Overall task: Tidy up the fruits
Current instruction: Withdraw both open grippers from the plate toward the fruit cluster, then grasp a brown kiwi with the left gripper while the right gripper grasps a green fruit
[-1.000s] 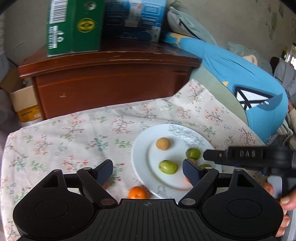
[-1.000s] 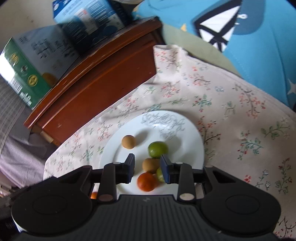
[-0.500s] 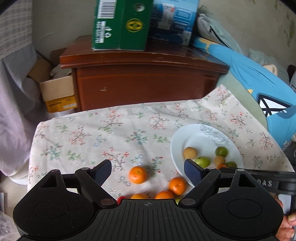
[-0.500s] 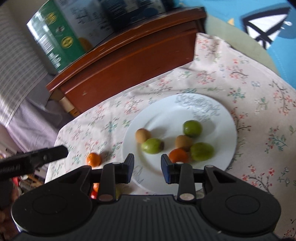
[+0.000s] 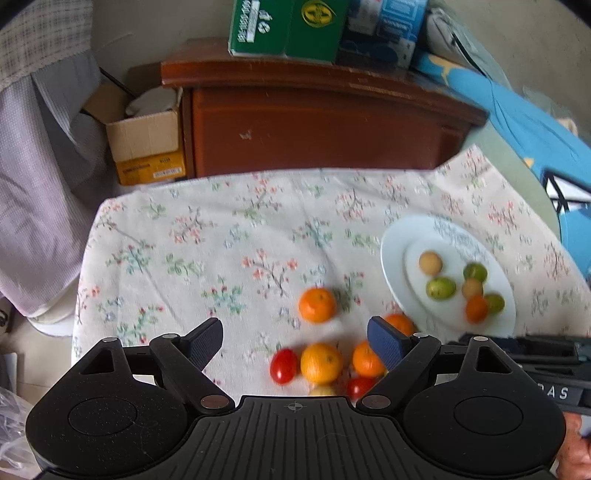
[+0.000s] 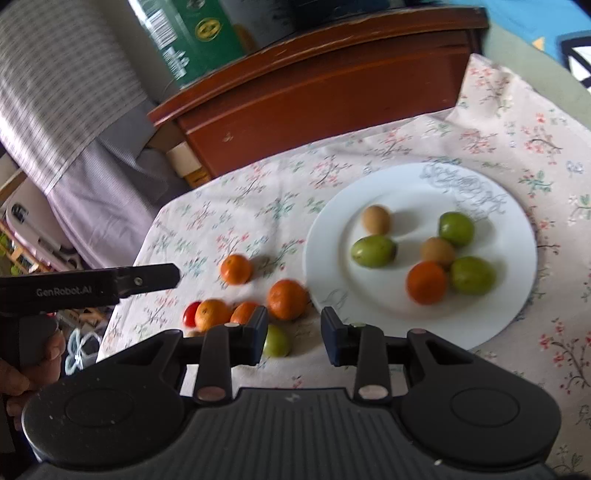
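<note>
The left gripper stands wide open with nothing held, above a loose cluster of oranges and red tomatoes on the floral cloth. Its side, seen from the right wrist, reads "GenRobot.AI". The right gripper has its jaws narrowly parted and grips nothing; a green fruit lies on the cloth just beyond its left finger. Farther and to the right, the white plate carries three green fruits, two tan ones and one orange. On the far wooden cabinet stands a green carton; its print is unreadable.
</note>
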Demonstrator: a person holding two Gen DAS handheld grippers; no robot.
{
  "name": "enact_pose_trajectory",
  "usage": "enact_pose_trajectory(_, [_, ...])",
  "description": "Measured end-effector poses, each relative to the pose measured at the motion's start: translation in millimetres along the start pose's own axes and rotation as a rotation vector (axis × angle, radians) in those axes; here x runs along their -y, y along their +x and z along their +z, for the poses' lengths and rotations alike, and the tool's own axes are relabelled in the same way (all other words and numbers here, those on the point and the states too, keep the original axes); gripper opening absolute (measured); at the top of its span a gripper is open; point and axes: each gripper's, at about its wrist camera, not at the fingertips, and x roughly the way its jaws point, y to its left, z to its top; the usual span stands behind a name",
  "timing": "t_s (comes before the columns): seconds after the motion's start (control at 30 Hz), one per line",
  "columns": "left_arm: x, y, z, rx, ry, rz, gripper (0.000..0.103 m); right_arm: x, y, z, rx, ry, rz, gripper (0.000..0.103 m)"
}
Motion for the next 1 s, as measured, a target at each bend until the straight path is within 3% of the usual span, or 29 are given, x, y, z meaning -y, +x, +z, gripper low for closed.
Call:
enact_pose_trajectory(0.43, [1, 6, -23, -0.043, 0.046, 0.000, 0.085, -14, 18, -14, -0.053, -0.082, 0.008, 0.033])
enact_pose_trajectory(1.0, [10, 18, -44, -0.105, 0.134, -0.059, 0.055, -20, 38, -19, -0.038, -0.136, -0.024, 0.029])
